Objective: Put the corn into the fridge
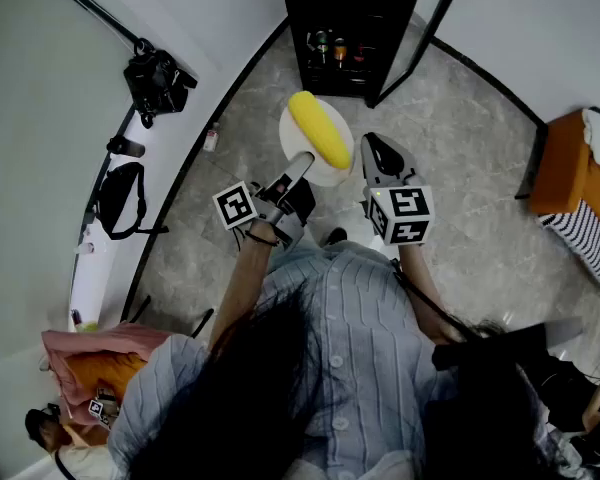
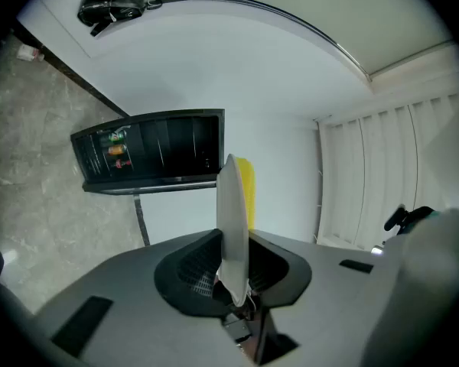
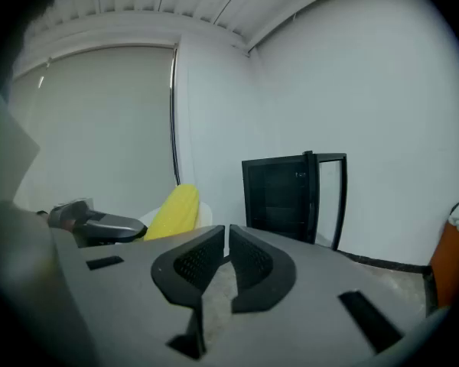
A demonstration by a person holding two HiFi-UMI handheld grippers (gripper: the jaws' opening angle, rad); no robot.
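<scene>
Corn (image 1: pixel 320 128) lay on a white plate (image 1: pixel 291 144) clamped by the left hand-held gripper (image 1: pixel 302 161); the right hand-held gripper (image 3: pixel 226 234) was closed and empty.

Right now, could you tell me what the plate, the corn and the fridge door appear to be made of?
Plate: smooth matte white with a thin rim, so ceramic or melamine; I cannot tell which.
Corn: an even, slightly glossy yellow with no distinct kernels visible, so probably a plastic model.
Fridge door: a see-through pane, likely glass, in a slim black frame that looks like painted metal or plastic.
</scene>
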